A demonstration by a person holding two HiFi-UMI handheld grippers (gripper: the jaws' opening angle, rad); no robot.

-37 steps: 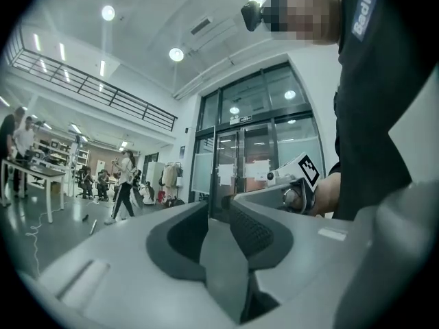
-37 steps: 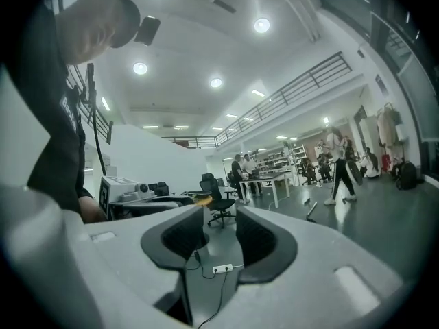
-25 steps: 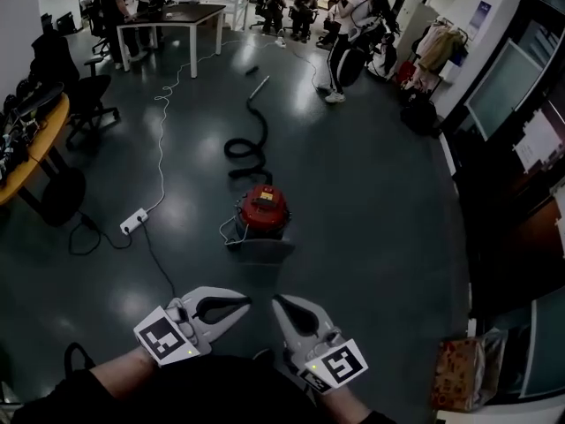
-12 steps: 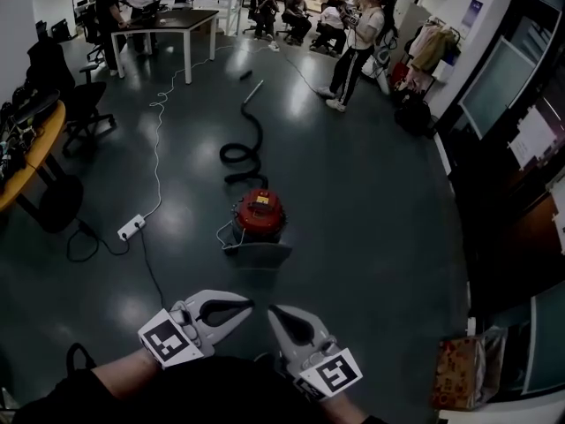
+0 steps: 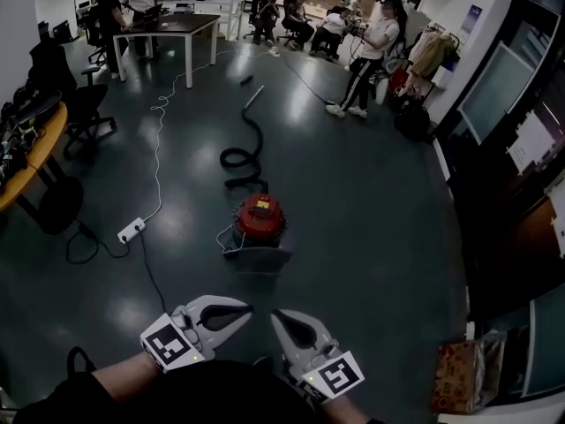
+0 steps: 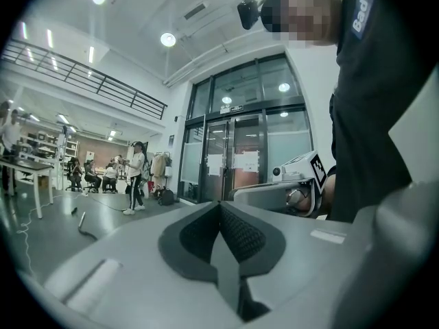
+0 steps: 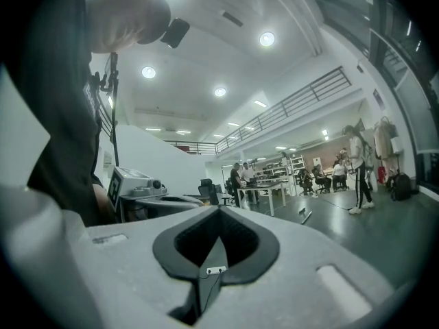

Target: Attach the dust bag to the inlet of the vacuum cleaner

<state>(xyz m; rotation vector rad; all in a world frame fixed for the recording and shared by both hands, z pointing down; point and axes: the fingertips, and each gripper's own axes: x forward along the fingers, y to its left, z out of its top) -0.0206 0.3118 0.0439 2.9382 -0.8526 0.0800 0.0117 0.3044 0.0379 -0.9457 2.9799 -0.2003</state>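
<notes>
Red vacuum cleaner (image 5: 260,216) | black hose (image 5: 240,155) behind | power strip (image 5: 132,230) left

The head view looked steeply down from standing height on the floor (image 5: 380,237), the vacuum (image 5: 259,217) well ahead, the left gripper (image 5: 245,306) and right gripper (image 5: 276,315) close at its lower edge. Each gripper view sat just behind its own fingers (image 6: 247,235) and looked level across the room, catching the other gripper; all three shared the standing person (image 5: 368,56).
</notes>
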